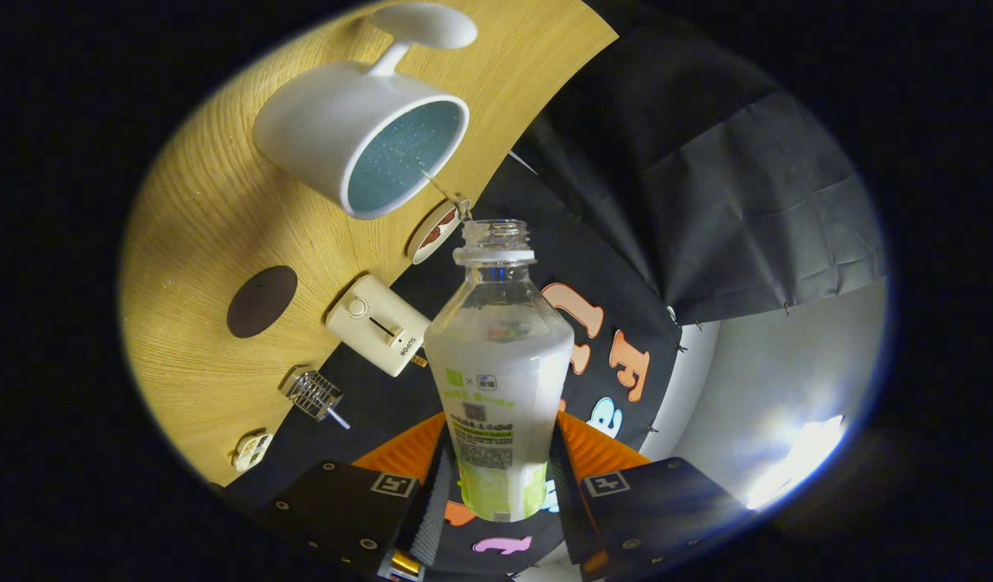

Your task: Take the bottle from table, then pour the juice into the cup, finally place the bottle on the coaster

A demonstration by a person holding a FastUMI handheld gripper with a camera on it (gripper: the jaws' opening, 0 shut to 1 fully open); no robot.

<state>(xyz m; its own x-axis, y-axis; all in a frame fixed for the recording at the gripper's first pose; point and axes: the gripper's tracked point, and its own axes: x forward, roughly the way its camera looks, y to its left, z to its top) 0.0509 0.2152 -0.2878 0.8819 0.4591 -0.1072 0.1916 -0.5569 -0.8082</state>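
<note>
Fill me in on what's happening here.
A hand-held gripper is shut on an uncapped bottle, both fingers pressing its sides. The view is tipped over, so the bottle is tilted with its mouth pointing toward the white cup on the wooden table. A thin stream runs from the mouth into the cup. The dark round coaster on the table has nothing on it yet.

The tool (500, 477) is rolled well off level. Both fingers (416, 465) clamp the bottle (496, 372) between them.
</note>
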